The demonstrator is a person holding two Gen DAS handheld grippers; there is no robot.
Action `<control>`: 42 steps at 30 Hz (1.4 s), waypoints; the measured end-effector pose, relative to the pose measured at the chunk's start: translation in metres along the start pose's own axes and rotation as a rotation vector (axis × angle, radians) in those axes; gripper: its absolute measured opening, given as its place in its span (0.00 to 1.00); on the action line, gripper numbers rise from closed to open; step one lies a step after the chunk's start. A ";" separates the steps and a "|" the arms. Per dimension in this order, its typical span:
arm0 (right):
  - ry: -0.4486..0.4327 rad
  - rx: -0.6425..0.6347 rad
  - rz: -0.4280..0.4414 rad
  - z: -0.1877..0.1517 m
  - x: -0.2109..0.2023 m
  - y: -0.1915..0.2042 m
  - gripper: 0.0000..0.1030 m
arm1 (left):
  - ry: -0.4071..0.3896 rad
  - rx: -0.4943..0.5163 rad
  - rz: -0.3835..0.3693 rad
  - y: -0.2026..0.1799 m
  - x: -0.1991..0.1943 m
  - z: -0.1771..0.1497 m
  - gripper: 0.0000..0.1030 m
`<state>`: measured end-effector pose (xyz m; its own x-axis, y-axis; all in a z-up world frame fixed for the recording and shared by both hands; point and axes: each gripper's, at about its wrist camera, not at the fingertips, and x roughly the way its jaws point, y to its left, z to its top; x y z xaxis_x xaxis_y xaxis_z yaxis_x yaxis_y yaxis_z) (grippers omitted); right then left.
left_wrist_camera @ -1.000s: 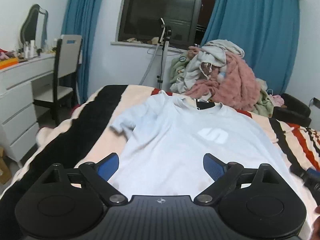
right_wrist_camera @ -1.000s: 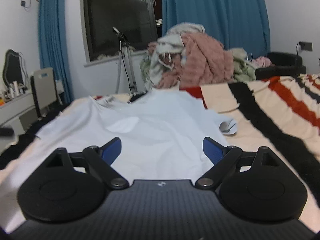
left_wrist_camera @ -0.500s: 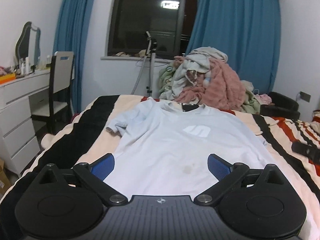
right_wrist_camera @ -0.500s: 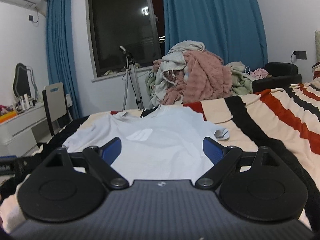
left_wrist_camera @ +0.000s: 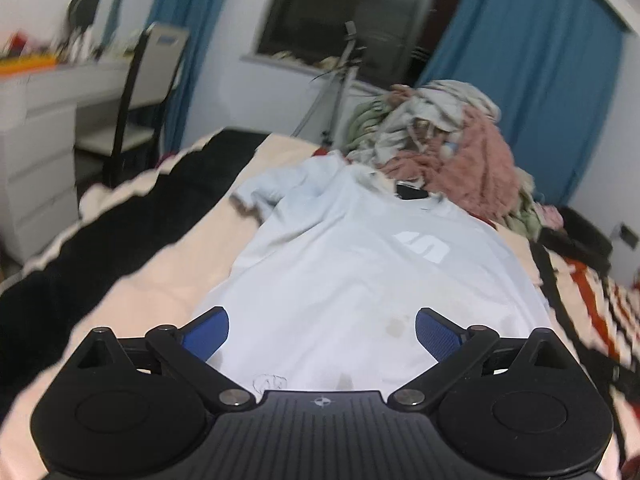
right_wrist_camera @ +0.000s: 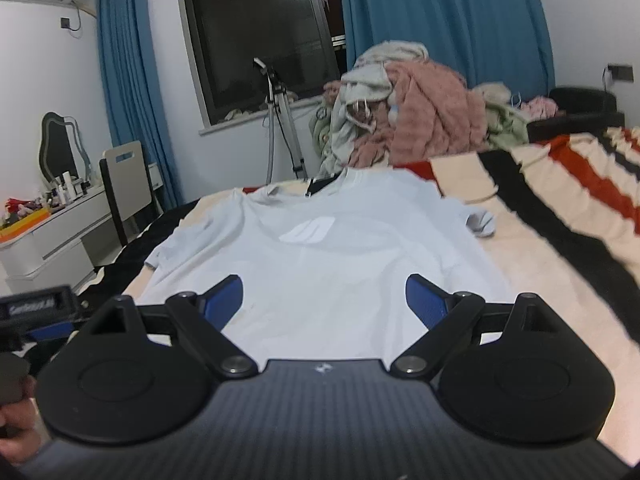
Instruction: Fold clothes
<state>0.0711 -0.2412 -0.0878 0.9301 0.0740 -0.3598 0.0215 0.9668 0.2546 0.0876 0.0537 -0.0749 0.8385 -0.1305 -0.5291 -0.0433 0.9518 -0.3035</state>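
Because the left wrist view was smeared by motion, the desk (left_wrist_camera: pixel 44 92) and chair (left_wrist_camera: pixel 140 92) at ten o'clock were hard to make out; the near hem of the T-shirt (left_wrist_camera: pixel 360 264) was hidden behind both tools; it lay flat on the striped blanket (right_wrist_camera: pixel 560 216), collar toward twelve o'clock; the left gripper (left_wrist_camera: pixel 322 330) and right gripper (right_wrist_camera: pixel 324 300) hovered level over its lower part, jaws wide, holding nothing.
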 end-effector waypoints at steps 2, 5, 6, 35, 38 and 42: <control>0.025 0.019 0.007 -0.004 0.009 -0.001 0.87 | 0.001 -0.068 0.009 0.013 0.018 0.012 0.92; 0.059 0.048 0.017 -0.008 0.024 -0.005 0.87 | 0.000 -0.171 0.022 0.032 0.044 0.031 0.87; 0.070 0.058 0.021 -0.010 0.028 -0.007 0.87 | -0.007 -0.194 0.028 0.040 0.056 0.038 0.84; 0.123 0.082 -0.042 -0.023 0.128 -0.021 0.87 | -0.142 0.122 0.386 0.083 0.276 0.317 0.02; 0.127 0.085 -0.046 -0.024 0.132 -0.023 0.87 | -0.110 0.086 0.388 0.091 0.290 0.312 0.19; 0.124 0.097 -0.042 -0.023 0.131 -0.026 0.87 | -0.074 -0.043 0.303 0.106 0.275 0.277 0.57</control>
<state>0.1840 -0.2508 -0.1616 0.8751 0.0700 -0.4788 0.1000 0.9419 0.3206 0.4639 0.1959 -0.0336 0.8209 0.1795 -0.5421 -0.3190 0.9315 -0.1746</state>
